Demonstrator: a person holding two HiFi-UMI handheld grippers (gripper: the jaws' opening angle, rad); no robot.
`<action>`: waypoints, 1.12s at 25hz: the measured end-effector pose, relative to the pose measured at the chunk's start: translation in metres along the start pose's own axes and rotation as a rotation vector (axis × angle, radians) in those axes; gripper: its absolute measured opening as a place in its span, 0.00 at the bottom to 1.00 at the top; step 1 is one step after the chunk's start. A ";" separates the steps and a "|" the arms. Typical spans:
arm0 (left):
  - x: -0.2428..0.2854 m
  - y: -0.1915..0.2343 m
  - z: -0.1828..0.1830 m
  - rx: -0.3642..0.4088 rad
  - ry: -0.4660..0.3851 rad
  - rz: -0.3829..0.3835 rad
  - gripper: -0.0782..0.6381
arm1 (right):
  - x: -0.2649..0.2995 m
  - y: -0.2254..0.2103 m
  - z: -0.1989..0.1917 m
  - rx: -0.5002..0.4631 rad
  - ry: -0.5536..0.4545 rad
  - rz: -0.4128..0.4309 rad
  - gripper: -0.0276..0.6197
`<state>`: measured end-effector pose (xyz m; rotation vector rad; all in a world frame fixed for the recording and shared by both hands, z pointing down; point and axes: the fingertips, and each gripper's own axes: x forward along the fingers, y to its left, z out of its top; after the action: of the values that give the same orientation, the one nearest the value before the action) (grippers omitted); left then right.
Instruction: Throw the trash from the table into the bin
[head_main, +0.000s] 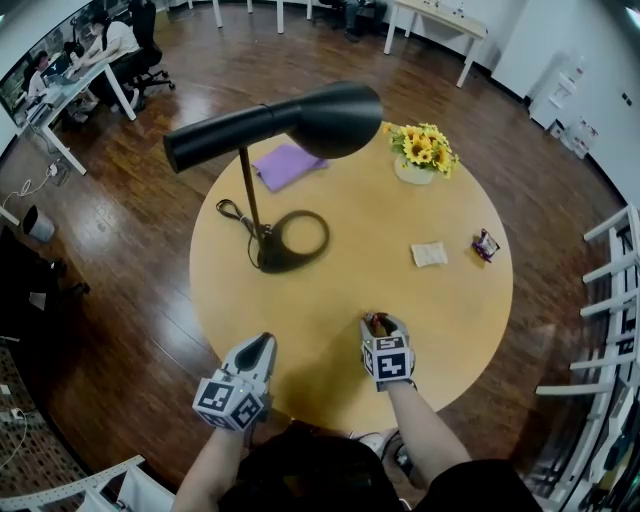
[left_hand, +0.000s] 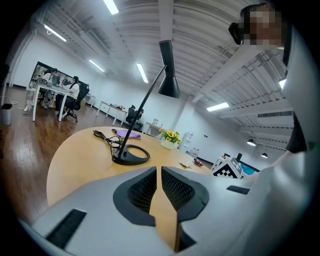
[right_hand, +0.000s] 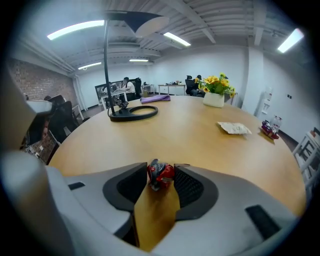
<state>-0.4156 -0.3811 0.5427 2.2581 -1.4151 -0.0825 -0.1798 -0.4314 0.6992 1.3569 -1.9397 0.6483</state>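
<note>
At table (head_main: 320, 372) edge: right claw (head_main: 378, 322), wrapper (right_hand: 161, 174)

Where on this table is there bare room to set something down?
The widest bare patch of the round yellow table lies between the black ring-based lamp, the white crumpled paper and the near edge. Crowded: the far side, with purple sheet and white pot of yellow flowers; the purple wrapper sits at the right rim.

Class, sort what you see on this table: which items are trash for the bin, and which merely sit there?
Trash: red wrapper pinched in the right gripper; white packet; purple wrapper.
Merely there: lamp; sunflowers; purple sheet.
</note>
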 end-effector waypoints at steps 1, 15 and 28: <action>-0.002 0.001 0.001 0.003 -0.003 -0.001 0.15 | -0.003 0.001 0.001 0.004 -0.009 -0.003 0.32; 0.023 -0.079 0.030 0.070 -0.074 -0.194 0.15 | -0.126 -0.047 0.040 0.108 -0.322 -0.141 0.31; 0.061 -0.337 -0.013 0.130 -0.014 -0.666 0.15 | -0.364 -0.206 -0.101 0.316 -0.461 -0.560 0.31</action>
<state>-0.1022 -0.3089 0.4249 2.7469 -0.6335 -0.2230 0.1225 -0.2064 0.4920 2.2964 -1.6891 0.3923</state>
